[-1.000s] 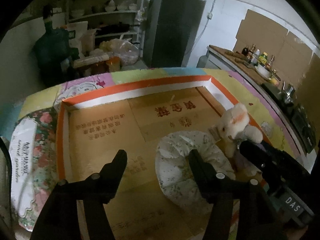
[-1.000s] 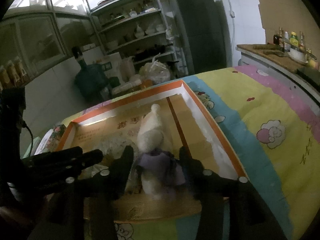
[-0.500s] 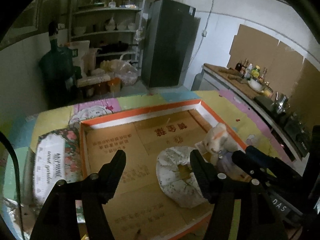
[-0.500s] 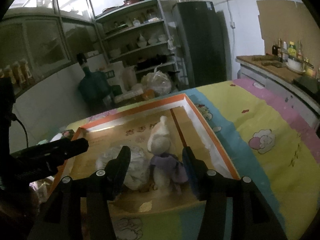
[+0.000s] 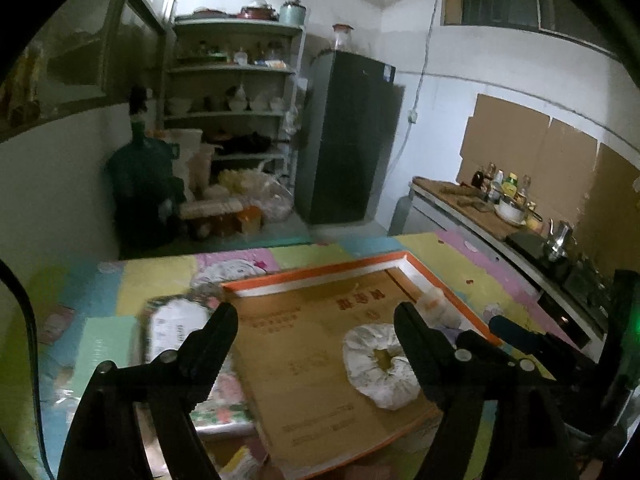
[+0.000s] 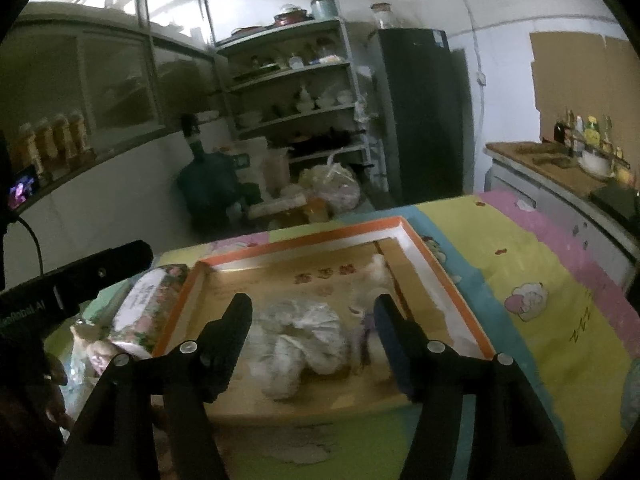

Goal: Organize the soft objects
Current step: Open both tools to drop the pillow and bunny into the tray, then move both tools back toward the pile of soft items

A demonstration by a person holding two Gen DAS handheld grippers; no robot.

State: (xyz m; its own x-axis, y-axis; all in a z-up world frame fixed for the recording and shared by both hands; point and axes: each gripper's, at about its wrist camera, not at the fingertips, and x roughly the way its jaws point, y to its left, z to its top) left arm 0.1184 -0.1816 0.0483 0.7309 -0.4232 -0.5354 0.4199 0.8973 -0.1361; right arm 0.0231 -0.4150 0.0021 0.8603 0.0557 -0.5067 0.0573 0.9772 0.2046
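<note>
A shallow cardboard box point(image 5: 320, 274) with an orange rim lies on a colourful quilt. Inside it lie a ring-shaped floral cushion point(image 5: 376, 364) and a white plush toy point(image 5: 434, 304) in a purple dress, side by side. My left gripper point(image 5: 316, 320) hangs above and short of the box, its jaws opening with nothing between them. My right gripper point(image 6: 312, 308) also hovers back from the box point(image 6: 440, 268), its jaws opening and empty. Beyond them show the cushion point(image 6: 304, 332) and the plush toy point(image 6: 376, 276). Each gripper appears at the edge of the other's view.
A floral wrapped package point(image 5: 176, 320) lies on the quilt point(image 6: 540, 264) left of the box. Behind stand shelves point(image 6: 296, 92) of dishes, a dark fridge point(image 5: 348, 136), a water jug point(image 5: 140, 176) and a counter point(image 5: 480, 208) with bottles on the right.
Both grippers have risen and drawn back from the box, so more of the room shows. The right jaws have spread away from the plush toy; the left jaws have widened too.
</note>
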